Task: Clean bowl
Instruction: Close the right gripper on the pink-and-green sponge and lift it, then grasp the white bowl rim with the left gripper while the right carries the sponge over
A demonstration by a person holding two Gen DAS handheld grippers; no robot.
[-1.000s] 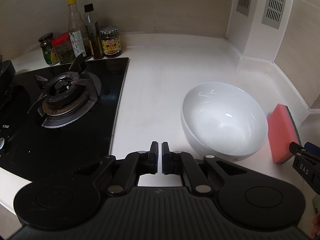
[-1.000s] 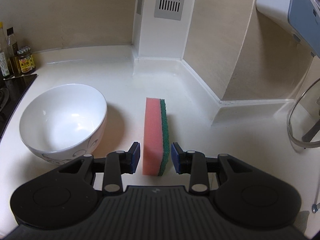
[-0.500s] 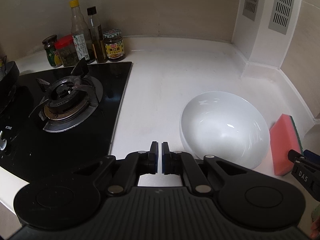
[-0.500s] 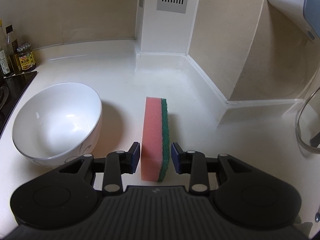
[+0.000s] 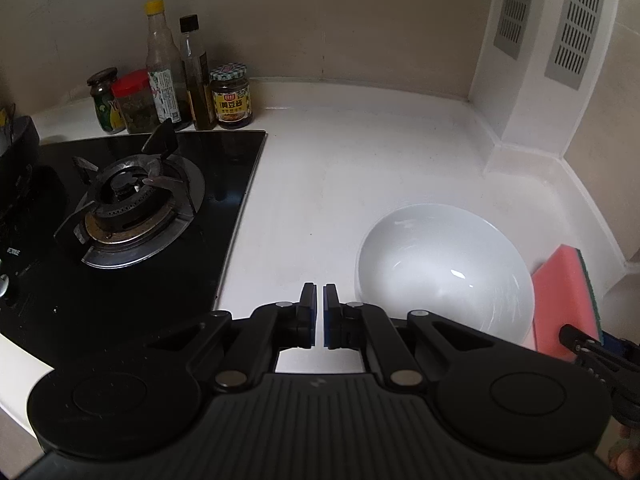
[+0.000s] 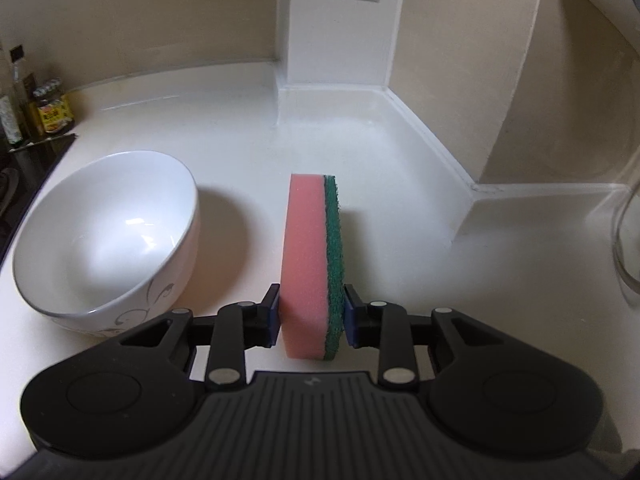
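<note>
A white bowl (image 5: 444,272) (image 6: 108,232) stands upright and empty on the white counter. Just right of it, a pink sponge with a green scouring side (image 6: 308,256) (image 5: 560,288) stands on its edge. My right gripper (image 6: 310,300) straddles the sponge's near end. Its jaws are closing and both pads touch the sponge's sides. In the left wrist view one of the right gripper's fingers (image 5: 580,340) shows at the sponge's near corner. My left gripper (image 5: 319,296) is shut on nothing, hovering over bare counter just left of the bowl.
A black gas hob (image 5: 132,208) fills the left, with bottles and jars (image 5: 176,80) behind it. A vented white column (image 5: 532,80) juts out at the back right corner. A glass lid's rim (image 6: 628,240) shows at the far right.
The right gripper's jaws have narrowed from standing off the sponge to touching both its sides, and it moved slightly forward. The left gripper stayed shut and nearly still.
</note>
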